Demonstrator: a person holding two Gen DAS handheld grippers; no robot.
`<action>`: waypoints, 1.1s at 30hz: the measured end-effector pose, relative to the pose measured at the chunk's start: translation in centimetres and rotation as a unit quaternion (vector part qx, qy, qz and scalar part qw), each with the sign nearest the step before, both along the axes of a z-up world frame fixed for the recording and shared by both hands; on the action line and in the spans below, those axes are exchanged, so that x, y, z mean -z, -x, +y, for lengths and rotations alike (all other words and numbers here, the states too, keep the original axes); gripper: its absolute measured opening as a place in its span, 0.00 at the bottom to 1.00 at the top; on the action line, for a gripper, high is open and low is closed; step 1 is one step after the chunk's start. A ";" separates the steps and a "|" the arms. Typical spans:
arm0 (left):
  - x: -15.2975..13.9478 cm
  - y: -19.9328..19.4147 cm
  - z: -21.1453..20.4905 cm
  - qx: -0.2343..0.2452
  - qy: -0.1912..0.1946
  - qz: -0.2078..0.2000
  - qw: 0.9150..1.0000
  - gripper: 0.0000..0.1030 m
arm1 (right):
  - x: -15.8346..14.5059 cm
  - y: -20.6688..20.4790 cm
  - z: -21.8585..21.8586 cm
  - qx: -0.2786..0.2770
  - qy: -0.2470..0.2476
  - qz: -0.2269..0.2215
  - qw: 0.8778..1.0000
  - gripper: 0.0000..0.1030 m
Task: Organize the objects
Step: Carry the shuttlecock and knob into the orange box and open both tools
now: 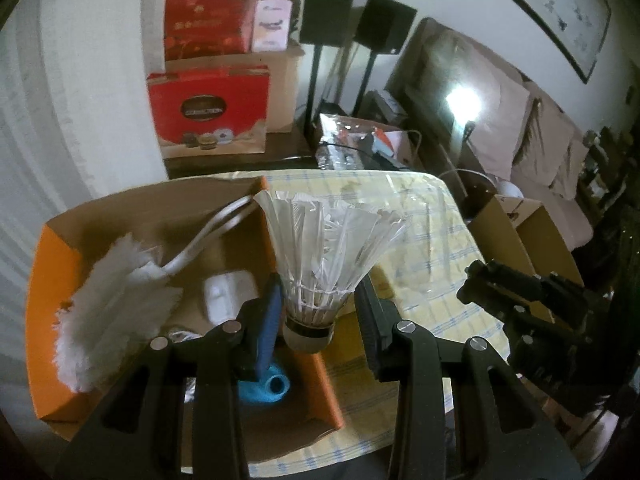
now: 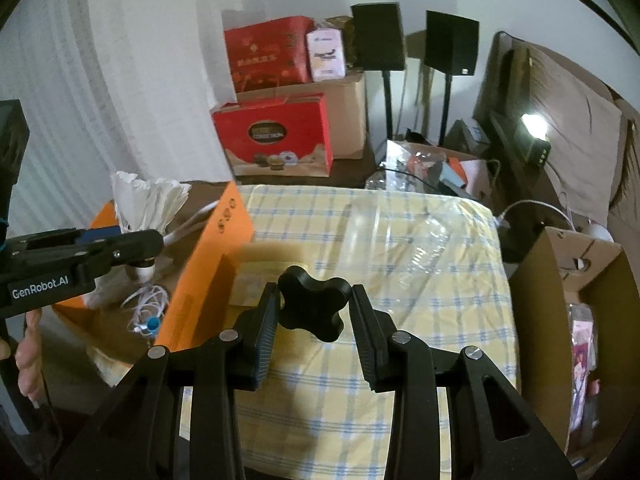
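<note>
Orange box (image 1: pixel 44 320): orange outside, brown cardboard inside. Within it: white duster (image 1: pixel 108 304), white shuttlecock (image 1: pixel 324 248) with a black band above its pale base, blue object (image 1: pixel 264 388). Beside the box: worktop (image 2: pixel 400 248) cloth, yellow with blue-and-white check. Black knob (image 2: pixel 314 308).

White wall (image 2: pixel 168 60) at back, pale curtain (image 2: pixel 60 92) on left. Two black speakers (image 2: pixel 378 36) on thin stands vs the wall. Red gift boxes (image 2: pixel 276 136) stacked w/ brown cartons (image 2: pixel 348 112) on a dark low unit. Framed picture (image 1: pixel 552 12) hangs upper right. Sofa (image 1: pixel 532 136) w/ beige cushions along right side; bright light spot (image 2: pixel 534 124) near it, source unclear. Table w/ yellow-blue check cloth (image 2: pixel 400 240) under clear plastic. Open carton (image 2: pixel 560 280) just right of table. Floor mostly hidden.
</note>
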State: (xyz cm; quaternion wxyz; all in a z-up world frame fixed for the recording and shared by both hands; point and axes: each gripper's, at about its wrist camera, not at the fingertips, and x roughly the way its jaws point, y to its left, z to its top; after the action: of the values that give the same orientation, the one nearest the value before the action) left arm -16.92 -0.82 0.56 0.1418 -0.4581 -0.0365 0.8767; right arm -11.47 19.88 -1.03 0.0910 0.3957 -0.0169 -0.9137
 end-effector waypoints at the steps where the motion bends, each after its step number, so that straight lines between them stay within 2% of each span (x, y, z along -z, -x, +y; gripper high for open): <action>1: 0.1 -0.1 -0.5 -0.004 0.001 0.000 1.000 0.32 | 0.0 0.0 -0.3 -0.003 0.000 0.000 1.000 0.35; 17: 2.1 -1.4 -6.7 -0.048 0.008 -0.013 0.999 0.32 | 0.5 0.7 -5.5 -0.056 0.001 -0.003 0.998 0.35; 33: 5.9 -1.7 -9.6 -0.063 0.003 -0.056 0.996 0.32 | 2.6 1.6 -12.3 -0.133 0.008 -0.028 0.991 0.35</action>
State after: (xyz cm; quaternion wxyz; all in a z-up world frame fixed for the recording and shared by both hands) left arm -15.20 -10.38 -5.38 0.0824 -0.5035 -0.0708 0.8571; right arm -13.07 7.58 -3.62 0.2140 0.4188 0.0258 -0.8821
